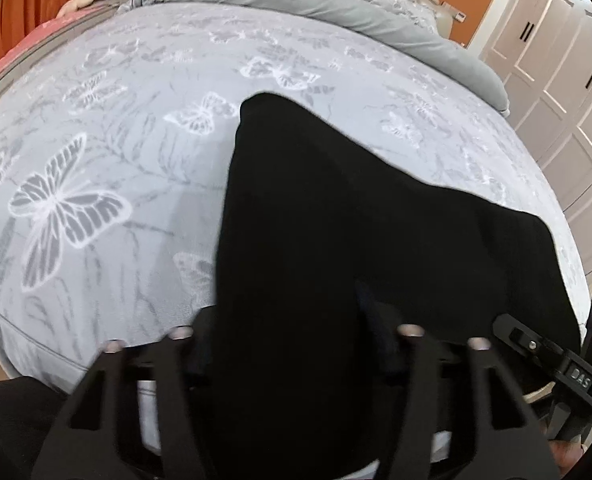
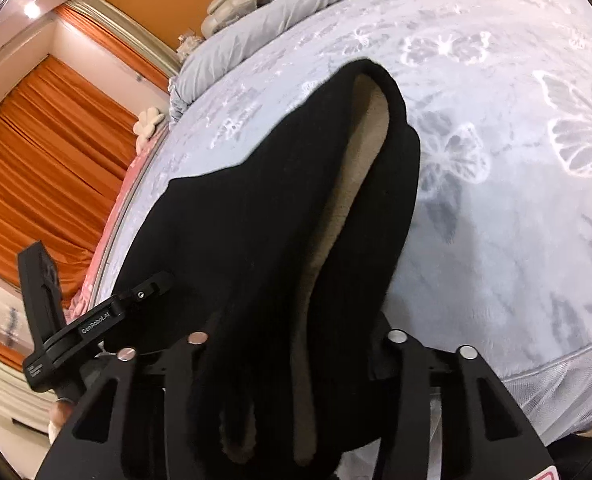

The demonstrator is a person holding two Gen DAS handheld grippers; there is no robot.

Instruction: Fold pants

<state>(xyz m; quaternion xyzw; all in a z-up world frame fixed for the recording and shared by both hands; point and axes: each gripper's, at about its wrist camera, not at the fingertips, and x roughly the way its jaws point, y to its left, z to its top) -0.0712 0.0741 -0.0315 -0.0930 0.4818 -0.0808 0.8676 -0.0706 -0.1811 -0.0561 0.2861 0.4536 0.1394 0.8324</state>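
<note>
Black pants (image 1: pixel 335 220) with a beige fleece lining (image 2: pixel 359 168) hang from both grippers above a bed (image 1: pixel 116 140) with a grey butterfly-print cover. My left gripper (image 1: pixel 292 344) is shut on the pants; the cloth drapes over its fingertips and hides them. My right gripper (image 2: pixel 292 344) is shut on the pants too, with an opening of the garment showing the lining. The far end of the pants rests on the bed (image 2: pixel 515 240). The right gripper also shows at the lower right of the left wrist view (image 1: pixel 551 364), and the left one at the lower left of the right wrist view (image 2: pixel 96 320).
A grey duvet (image 1: pixel 335 4) is bunched at the head of the bed. Orange curtains (image 2: pixel 48 152) hang on one side, white wardrobe doors (image 1: pixel 555 72) stand on the other. A pink blanket edge (image 1: pixel 20 40) runs along the bed's side.
</note>
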